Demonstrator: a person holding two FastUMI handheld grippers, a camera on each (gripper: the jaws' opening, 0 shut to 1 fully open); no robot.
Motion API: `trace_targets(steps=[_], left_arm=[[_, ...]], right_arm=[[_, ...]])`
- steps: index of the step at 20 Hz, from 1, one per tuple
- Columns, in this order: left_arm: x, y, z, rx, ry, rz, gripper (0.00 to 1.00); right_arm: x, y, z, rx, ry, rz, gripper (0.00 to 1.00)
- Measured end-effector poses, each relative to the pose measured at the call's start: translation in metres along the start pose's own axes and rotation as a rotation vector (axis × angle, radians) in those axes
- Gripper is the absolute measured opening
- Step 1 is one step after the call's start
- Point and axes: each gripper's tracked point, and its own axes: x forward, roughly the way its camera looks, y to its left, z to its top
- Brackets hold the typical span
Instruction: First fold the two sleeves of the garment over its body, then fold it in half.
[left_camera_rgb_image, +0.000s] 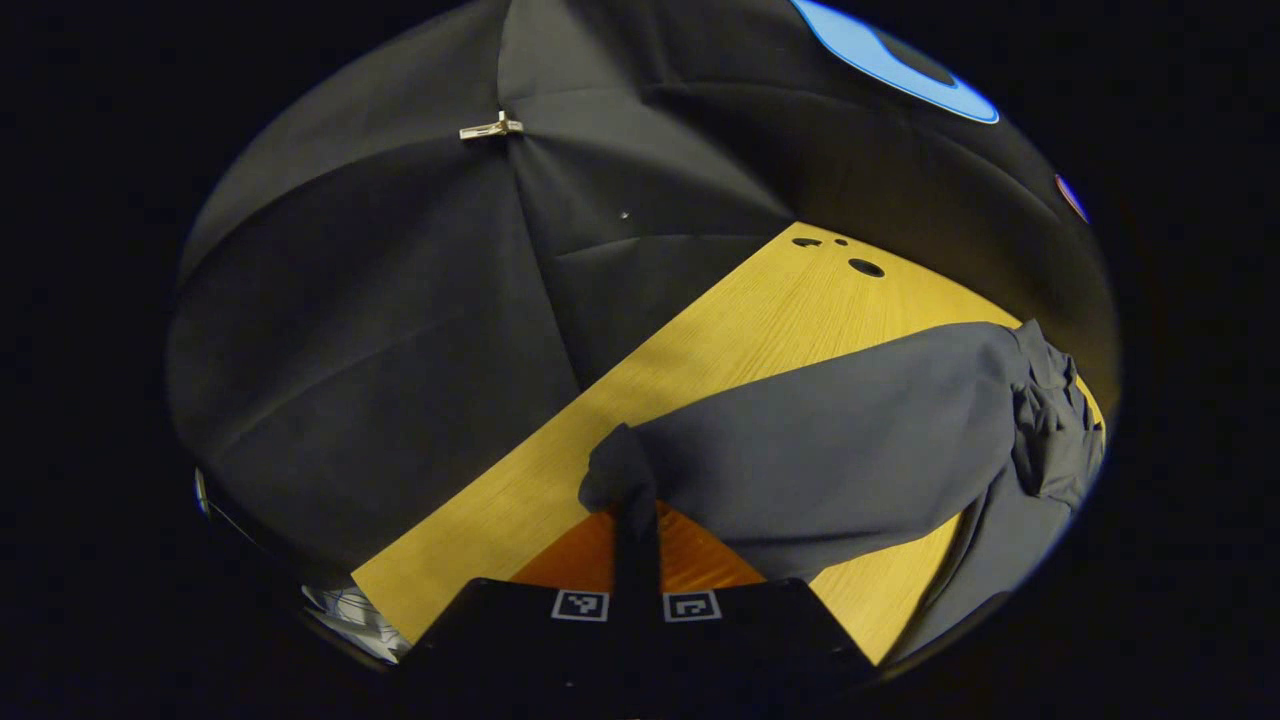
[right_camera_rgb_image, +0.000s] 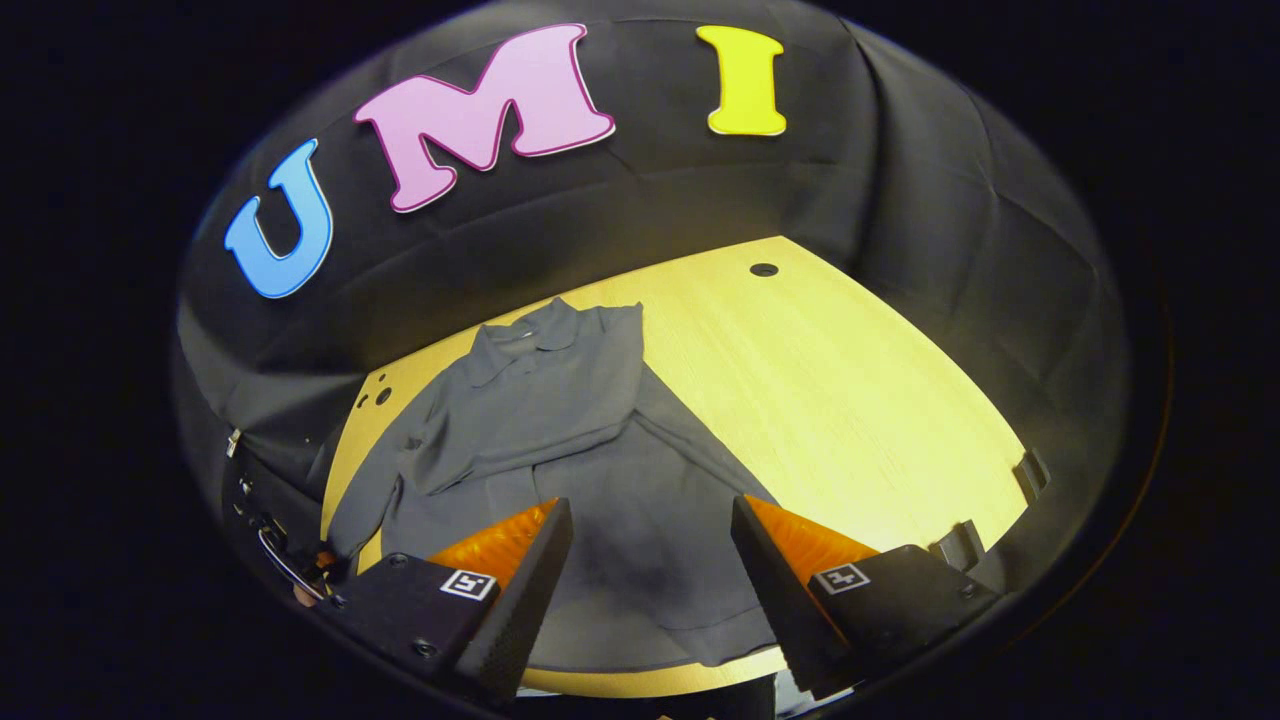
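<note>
A dark grey collared garment (right_camera_rgb_image: 560, 400) lies on the yellow wooden table (right_camera_rgb_image: 850, 380), collar toward the wall. One sleeve lies folded across its chest. The other sleeve (left_camera_rgb_image: 830, 440) stretches out from the body, and my left gripper (left_camera_rgb_image: 636, 515) is shut on its cuff, lifted a little above the table (left_camera_rgb_image: 760, 320). In the right gripper view that sleeve (right_camera_rgb_image: 372, 490) runs down the garment's left side to the left gripper (right_camera_rgb_image: 290, 565) at the table's edge. My right gripper (right_camera_rgb_image: 650, 530) hangs open over the garment's lower body, nothing between its fingers.
Round holes mark the tabletop (left_camera_rgb_image: 865, 267) (right_camera_rgb_image: 764, 269) near its far edge. Black cloth walls close in on the table, with a small clip (left_camera_rgb_image: 490, 128) on one. Bare wood lies right of the garment in the right gripper view.
</note>
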Motion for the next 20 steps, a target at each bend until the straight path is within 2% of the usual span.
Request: trace_targets(steps=[2, 4, 8, 14, 20], left_arm=[[-0.012, -0.005, 0.017, -0.036, -0.033, -0.005, 0.02], [-0.029, -0.018, 0.041, -0.060, -0.079, -0.031, 0.06], [-0.063, -0.068, 0.085, -0.012, -0.155, -0.103, 0.05], [-0.109, -0.176, 0.132, 0.061, -0.243, -0.256, 0.05], [-0.142, -0.293, 0.133, 0.119, -0.240, -0.426, 0.05]], right_arm=[[0.003, -0.010, 0.002, 0.009, 0.004, 0.001, 0.99], [0.005, -0.017, 0.003, 0.011, 0.005, 0.012, 0.99], [0.009, -0.030, 0.007, 0.014, 0.000, 0.037, 0.99], [0.008, -0.061, 0.009, 0.042, -0.013, 0.033, 0.99], [0.011, -0.079, -0.003, 0.059, 0.016, 0.039, 0.99]])
